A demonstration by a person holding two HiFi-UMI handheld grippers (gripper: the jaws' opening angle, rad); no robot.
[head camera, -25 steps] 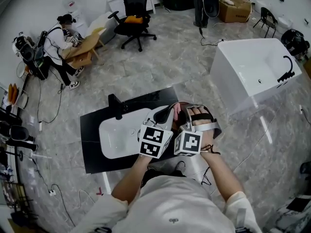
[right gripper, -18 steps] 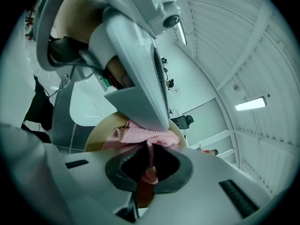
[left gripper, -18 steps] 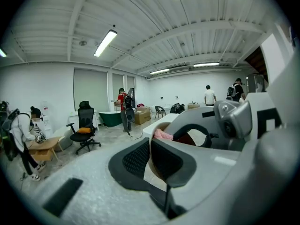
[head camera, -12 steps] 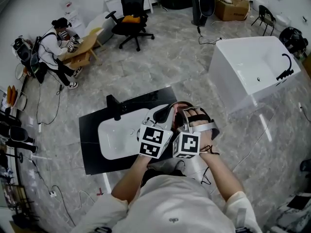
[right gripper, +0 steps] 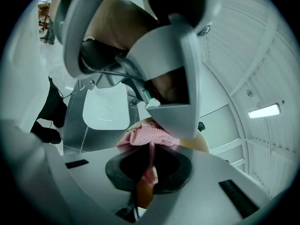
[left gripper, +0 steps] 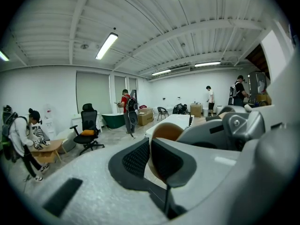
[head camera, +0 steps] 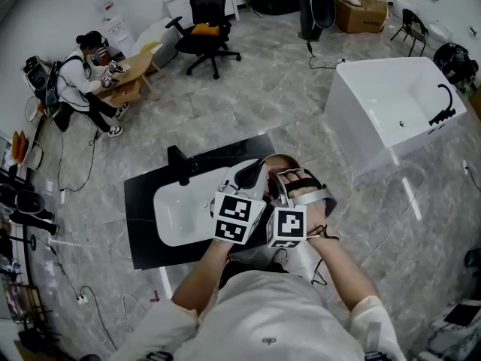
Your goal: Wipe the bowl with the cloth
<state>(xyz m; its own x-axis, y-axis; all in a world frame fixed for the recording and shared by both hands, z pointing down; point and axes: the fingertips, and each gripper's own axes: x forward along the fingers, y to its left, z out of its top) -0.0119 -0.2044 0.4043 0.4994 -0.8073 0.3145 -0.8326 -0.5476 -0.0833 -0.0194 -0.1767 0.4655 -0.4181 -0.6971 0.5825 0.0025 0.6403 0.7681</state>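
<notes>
Bowl (left gripper: 165, 131), tan: rim is clamped by left gripper (left gripper: 150, 149), jaws narrow. Cloth (right gripper: 146, 136), pink: is pinched by right gripper (right gripper: 151, 165) against bowl.

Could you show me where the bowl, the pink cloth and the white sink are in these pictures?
bowl (left gripper: 165, 131), left gripper view, on its tan outer wall.
pink cloth (right gripper: 144, 136), right gripper view, on the bunched upper fold.
white sink (head camera: 174, 215), head view, on its bare inner floor.
</notes>
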